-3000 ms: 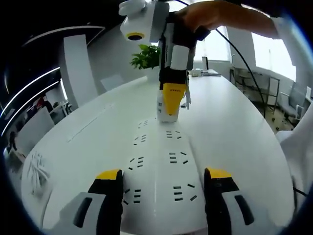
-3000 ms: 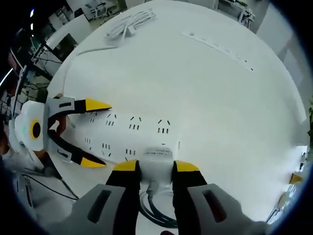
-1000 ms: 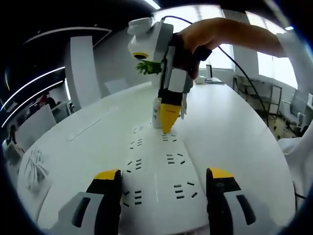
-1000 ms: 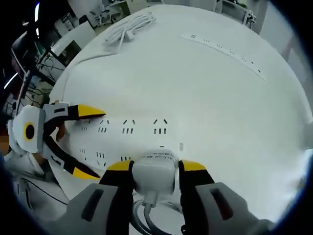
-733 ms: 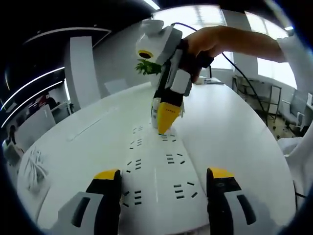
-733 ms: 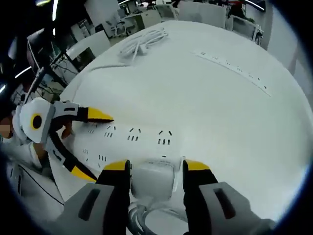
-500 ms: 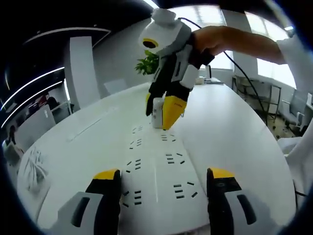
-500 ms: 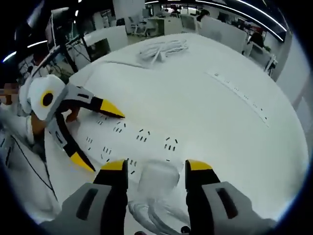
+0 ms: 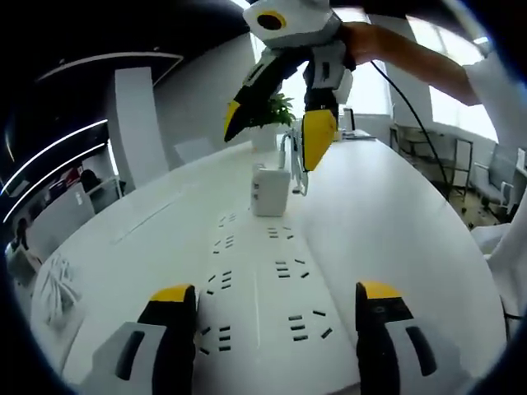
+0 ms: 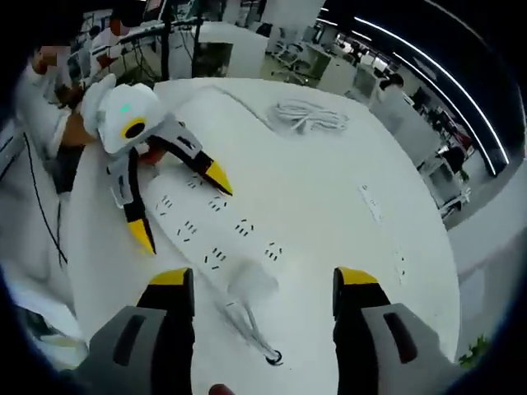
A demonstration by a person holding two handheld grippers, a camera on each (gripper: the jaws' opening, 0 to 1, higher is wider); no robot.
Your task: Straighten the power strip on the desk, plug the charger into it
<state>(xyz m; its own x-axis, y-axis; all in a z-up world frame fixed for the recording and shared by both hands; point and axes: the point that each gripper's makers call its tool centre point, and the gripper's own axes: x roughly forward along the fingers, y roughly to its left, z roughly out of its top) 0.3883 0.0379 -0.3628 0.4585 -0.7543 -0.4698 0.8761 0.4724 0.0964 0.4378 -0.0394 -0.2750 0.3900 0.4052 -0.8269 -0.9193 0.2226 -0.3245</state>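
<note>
— Where do we stand?
— The charger (image 9: 270, 190) sits plugged into the power strip (image 9: 257, 288) at mid-frame on the desk (image 9: 395, 222). Our right claw (image 9: 272, 123) hangs spread above; left claw (image 10: 177, 210) spread astride the strip.
— Next?
— We'd judge only checking alignment remains.

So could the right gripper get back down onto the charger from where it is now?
Probably yes. The right gripper is open and hangs just above the charger, which stands plugged into the far end of the power strip, with nothing between them.

Bright window glare on the desk (image 9: 387, 222) — edges bowed, slightly soft.
</note>
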